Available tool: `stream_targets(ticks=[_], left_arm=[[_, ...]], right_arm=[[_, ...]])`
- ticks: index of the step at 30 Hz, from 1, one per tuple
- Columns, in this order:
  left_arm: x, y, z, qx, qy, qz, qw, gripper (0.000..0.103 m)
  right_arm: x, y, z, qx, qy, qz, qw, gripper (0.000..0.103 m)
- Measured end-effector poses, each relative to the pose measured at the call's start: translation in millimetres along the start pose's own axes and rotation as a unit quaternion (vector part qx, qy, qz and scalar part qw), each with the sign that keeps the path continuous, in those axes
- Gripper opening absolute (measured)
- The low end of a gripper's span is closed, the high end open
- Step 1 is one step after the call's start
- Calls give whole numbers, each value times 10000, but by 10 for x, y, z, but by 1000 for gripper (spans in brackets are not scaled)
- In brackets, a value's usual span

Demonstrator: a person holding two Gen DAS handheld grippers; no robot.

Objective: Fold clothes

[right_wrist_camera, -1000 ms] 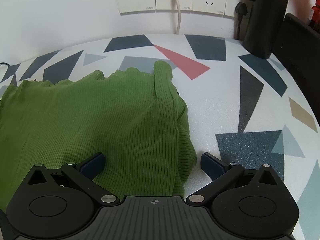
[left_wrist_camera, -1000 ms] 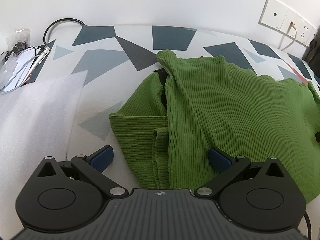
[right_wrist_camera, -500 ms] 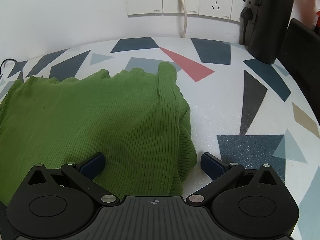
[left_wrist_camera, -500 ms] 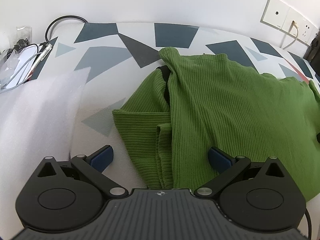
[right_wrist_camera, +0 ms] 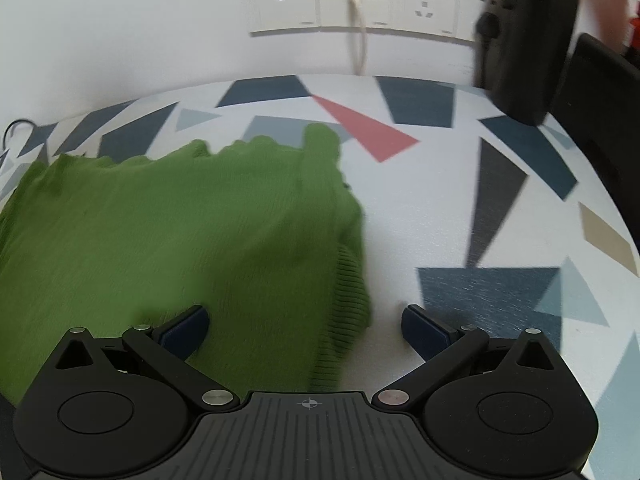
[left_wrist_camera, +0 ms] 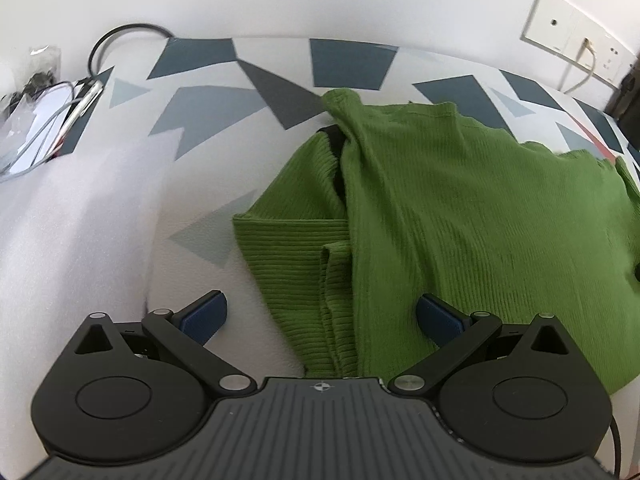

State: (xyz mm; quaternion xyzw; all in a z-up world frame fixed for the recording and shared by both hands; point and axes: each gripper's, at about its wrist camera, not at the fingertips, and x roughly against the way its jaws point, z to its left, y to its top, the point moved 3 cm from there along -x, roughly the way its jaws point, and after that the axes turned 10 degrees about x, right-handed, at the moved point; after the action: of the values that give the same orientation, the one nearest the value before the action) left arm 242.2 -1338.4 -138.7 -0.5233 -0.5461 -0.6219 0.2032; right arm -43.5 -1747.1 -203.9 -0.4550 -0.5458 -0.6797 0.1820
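Jaws spread wide on both tools: the left gripper (left_wrist_camera: 322, 314) and the right gripper (right_wrist_camera: 305, 325) each hover empty over opposite ends of a green ribbed sweater (left_wrist_camera: 460, 216), gripping nothing. The sweater lies partly folded on a tabletop (right_wrist_camera: 420, 208) patterned with blue, grey and pink shapes, its far edge reaching toward the back edge below the wall sockets (right_wrist_camera: 360, 0), its near edge by the front edge under the tools. In the left view a sleeve (left_wrist_camera: 296, 256) is turned in across the body, with a doubled seam running between the fingers; in the right view, blurred, the rounded right end of the sweater (right_wrist_camera: 344, 280) sits just inside the right fingertip. The knit looks soft, light and stretchy, likely to sag and drag rather than hold a crease, so a hold on the thick doubled edge at each near corner seems wisest, pinching all layers together. A dark bottle (right_wrist_camera: 528, 40) stands at the back right corner, well apart.
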Motion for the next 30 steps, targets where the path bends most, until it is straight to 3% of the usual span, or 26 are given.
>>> stream_targets(ticks=[21, 24, 26, 30], left_arm=[[10, -70, -93, 13, 44, -125, 9999, 102], [12, -77, -155, -114, -36, -88, 9999, 102], [21, -82, -194, -193, -88, -84, 9997, 99], [75, -96, -289, -423, -259, -120, 9987, 77]], right_arm=[[11, -14, 53, 16, -58, 140, 9999, 100], [42, 3, 100, 78, 20, 52, 10000, 86], [62, 23, 144, 136, 83, 1, 9999, 71], [94, 49, 224, 189, 223, -65, 9996, 51]])
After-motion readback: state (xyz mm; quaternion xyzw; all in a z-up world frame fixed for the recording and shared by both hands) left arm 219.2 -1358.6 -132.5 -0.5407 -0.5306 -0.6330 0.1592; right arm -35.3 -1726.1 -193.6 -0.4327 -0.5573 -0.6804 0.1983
